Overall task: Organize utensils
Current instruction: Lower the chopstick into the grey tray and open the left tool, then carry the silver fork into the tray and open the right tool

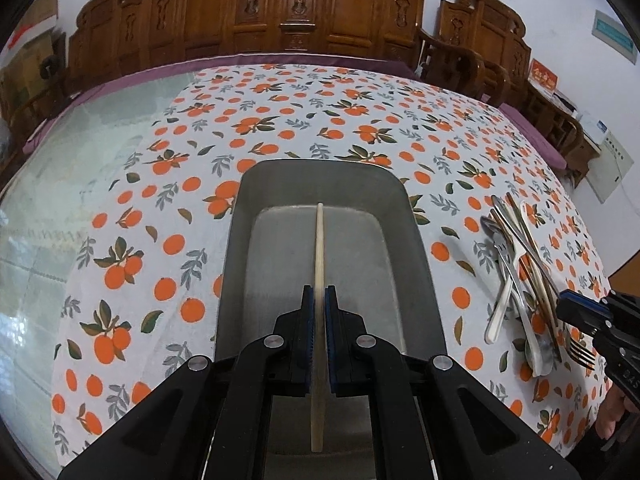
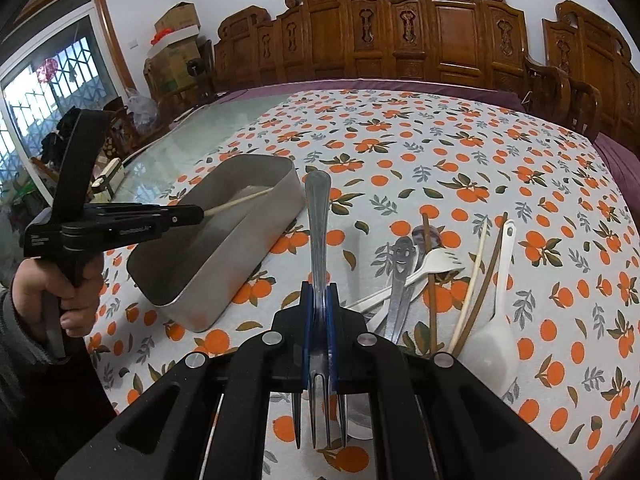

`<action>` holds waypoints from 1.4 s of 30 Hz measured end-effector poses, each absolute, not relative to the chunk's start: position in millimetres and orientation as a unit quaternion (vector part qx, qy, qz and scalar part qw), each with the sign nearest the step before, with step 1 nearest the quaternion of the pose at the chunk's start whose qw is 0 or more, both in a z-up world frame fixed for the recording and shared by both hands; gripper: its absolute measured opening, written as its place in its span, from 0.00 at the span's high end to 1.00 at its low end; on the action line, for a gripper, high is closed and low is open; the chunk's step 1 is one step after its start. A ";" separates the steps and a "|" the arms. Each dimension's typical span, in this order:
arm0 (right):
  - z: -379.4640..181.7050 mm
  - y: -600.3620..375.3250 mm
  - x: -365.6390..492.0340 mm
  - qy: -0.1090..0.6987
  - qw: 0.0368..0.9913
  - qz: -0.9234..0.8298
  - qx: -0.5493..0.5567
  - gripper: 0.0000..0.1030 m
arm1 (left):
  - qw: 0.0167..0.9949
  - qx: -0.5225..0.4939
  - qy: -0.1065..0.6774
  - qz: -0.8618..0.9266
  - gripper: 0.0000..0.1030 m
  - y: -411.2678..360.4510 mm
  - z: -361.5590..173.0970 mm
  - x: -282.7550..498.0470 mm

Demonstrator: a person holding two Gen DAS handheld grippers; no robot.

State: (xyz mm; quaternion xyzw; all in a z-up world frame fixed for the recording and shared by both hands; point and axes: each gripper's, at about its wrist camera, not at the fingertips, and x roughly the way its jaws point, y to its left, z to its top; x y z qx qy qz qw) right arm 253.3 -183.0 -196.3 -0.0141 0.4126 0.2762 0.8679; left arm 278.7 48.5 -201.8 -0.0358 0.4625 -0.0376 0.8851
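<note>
My left gripper (image 1: 319, 298) is shut on a pale wooden chopstick (image 1: 319, 248) and holds it over the inside of the grey metal tray (image 1: 256, 200); the right wrist view also shows this gripper (image 2: 200, 212), the chopstick (image 2: 236, 203) and the tray (image 2: 208, 264). My right gripper (image 2: 319, 292) is shut on a metal fork (image 2: 318, 216), tines toward the camera, above the cloth; it shows at the right edge of the left wrist view (image 1: 564, 306). A pile of utensils (image 2: 432, 280) lies right of the tray: spoons, a white spork, chopsticks, a white ladle (image 2: 494, 344).
The table has an orange-print cloth (image 1: 280, 120) and a bare glass part (image 1: 80, 200) on the left. Carved wooden chairs (image 1: 256, 12) stand along the far edge. The utensil pile also shows in the left wrist view (image 1: 520, 280).
</note>
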 end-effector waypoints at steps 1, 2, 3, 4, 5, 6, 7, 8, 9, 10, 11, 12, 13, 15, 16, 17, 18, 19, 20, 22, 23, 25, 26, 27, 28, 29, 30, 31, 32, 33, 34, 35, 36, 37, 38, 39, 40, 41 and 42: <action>-194.4 -181.7 252.5 0.411 0.868 0.277 -0.013 0.92 | 0.887 -0.036 0.460 -0.037 0.91 48.9 -200.3 278.8; -193.2 -180.6 252.3 0.411 0.868 0.278 -0.012 0.92 | 0.888 -0.035 0.457 -0.035 0.85 49.8 -198.3 278.5; -191.3 -178.6 251.5 0.409 0.869 0.279 -0.010 0.92 | 0.890 -0.035 0.454 -0.034 0.82 50.8 -196.0 278.4; -189.1 -176.0 250.8 0.408 0.869 0.280 -0.010 0.92 | 0.892 -0.036 0.449 -0.034 0.79 52.5 -192.5 277.5; -187.4 -173.7 250.7 0.407 0.869 0.281 -0.010 0.92 | 0.894 -0.036 0.446 -0.034 0.78 54.3 -189.3 276.6; -185.4 -170.9 250.5 0.407 0.869 0.282 -0.009 0.92 | 0.895 -0.037 0.444 -0.034 0.78 55.6 -186.9 276.5; -182.5 -167.2 250.2 0.406 0.868 0.284 -0.008 0.92 | 0.896 -0.036 0.442 -0.034 0.76 57.0 -184.0 275.9; -179.7 -163.5 249.7 0.405 0.868 0.287 -0.008 0.92 | 0.898 -0.035 0.437 -0.033 0.73 59.1 -180.2 274.8; -177.6 -160.8 249.5 0.404 0.868 0.289 -0.008 0.92 | 0.901 -0.033 0.432 -0.030 0.71 61.6 -176.2 273.7; -174.8 -156.2 249.5 0.403 0.868 0.291 -0.008 0.92 | 0.903 -0.031 0.428 -0.028 0.68 63.5 -173.1 273.2; -172.8 -151.8 249.9 0.402 0.868 0.293 -0.009 0.92 | 0.905 -0.031 0.423 -0.027 0.65 66.7 -168.6 272.2; -171.3 -148.1 250.5 0.401 0.868 0.294 -0.011 0.92 | 0.907 -0.032 0.418 -0.025 0.63 69.8 -165.0 271.3; -170.0 -143.4 251.2 0.401 0.867 0.294 -0.013 0.92 | 0.910 -0.034 0.414 -0.022 0.59 73.3 -161.9 270.4; -168.1 -133.8 254.0 0.402 0.866 0.296 -0.013 0.92 | 0.914 -0.047 0.403 -0.019 0.53 83.1 -154.4 268.1; -167.1 -128.5 255.7 0.403 0.866 0.297 -0.010 0.92 | 0.916 -0.054 0.398 -0.016 0.48 89.4 -150.2 267.3; -166.2 -123.0 257.2 0.402 0.865 0.299 -0.008 0.92 | 0.917 -0.056 0.395 -0.013 0.46 92.9 -147.5 266.3; -165.3 -116.9 258.8 0.401 0.865 0.301 -0.007 0.92 | 0.918 -0.058 0.392 -0.011 0.46 96.3 -145.2 265.6; -164.9 -112.5 259.6 0.401 0.865 0.302 -0.006 0.92 | 0.920 -0.057 0.388 -0.007 0.44 101.1 -141.9 265.0; -164.4 -105.6 261.4 0.400 0.864 0.304 -0.005 0.92 | 0.921 -0.057 0.386 -0.003 0.40 104.2 -139.9 263.8; -163.9 -94.2 264.7 0.400 0.863 0.309 -0.002 1.00 | 0.923 -0.058 0.379 0.003 0.35 112.1 -135.5 262.3; -163.6 -89.2 267.2 0.399 0.862 0.312 0.000 1.00 | 0.924 -0.057 0.378 0.008 0.34 115.5 -134.2 261.7; -163.1 -76.1 271.5 0.398 0.861 0.317 -0.002 1.00 | 0.925 -0.056 0.376 0.014 0.33 121.9 -131.8 260.9; -164.0 -69.1 273.8 0.396 0.863 0.314 -0.011 1.00 | 0.925 -0.057 0.376 0.016 0.33 124.4 -131.5 260.8; -167.7 -62.6 278.6 0.394 0.867 0.304 -0.021 1.00 | 0.924 -0.059 0.378 0.015 0.33 127.2 -131.8 261.1; -171.0 -61.2 282.2 0.398 0.868 0.297 -0.023 1.00 | 0.923 -0.060 0.380 0.015 0.33 129.8 -132.6 261.5; -173.2 -62.0 284.0 0.400 0.864 0.305 -0.018 1.00 | 0.922 -0.060 0.382 0.017 0.33 131.5 -133.8 261.5; -174.1 -62.5 284.0 0.400 0.863 0.309 -0.021 1.00 | 0.922 -0.065 0.383 0.016 0.33 133.5 -134.5 261.1; -174.6 -63.2 283.0 0.401 0.864 0.304 -0.034 1.00 | 0.921 -0.068 0.384 0.012 0.33 135.2 -135.0 260.5; -173.4 -64.7 281.7 0.400 0.862 0.310 -0.031 1.00 | 0.921 -0.068 0.384 0.012 0.33 135.5 -134.7 259.7; -171.3 -65.5 279.8 0.399 0.858 0.323 -0.025 1.00 | 0.922 -0.067 0.382 0.013 0.33 136.0 -134.0 259.7; -169.1 -63.8 278.1 0.399 0.856 0.326 -0.033 0.99 | 0.922 -0.070 0.382 0.014 0.33 136.8 -133.0 259.9; -167.1 -61.0 277.3 0.399 0.856 0.325 -0.046 0.99 | 0.922 -0.074 0.381 0.012 0.33 136.8 -132.2 260.3; -165.5 -58.5 277.1 0.400 0.853 0.331 -0.054 0.98 | 0.922 -0.077 0.380 0.010 0.33 136.9 -131.3 260.3; -164.8 -57.0 278.4 0.405 0.848 0.338 -0.056 0.98 | 0.923 -0.074 0.378 0.010 0.33 136.2 -130.4 259.8; -164.7 -55.9 279.5 0.408 0.846 0.337 -0.062 0.98 | 0.923 -0.071 0.378 0.011 0.33 136.0 -130.2 259.2; -164.3 -55.3 279.9 0.407 0.847 0.335 -0.068 0.97 | 0.924 -0.069 0.377 0.011 0.33 135.9 -129.9 258.6; -163.7 -54.6 280.5 0.410 0.844 0.338 -0.070 0.97 | 0.924 -0.069 0.376 0.013 0.33 137.4 -129.6 257.8; -164.1 -54.1 281.2 0.413 0.842 0.340 -0.070 0.96 | 0.924 -0.071 0.376 0.014 0.33 138.6 -129.6 257.6; -164.3 -52.3 281.5 0.419 0.835 0.350 -0.070 0.92 | 0.923 -0.073 0.377 0.015 0.33 140.4 -129.2 257.3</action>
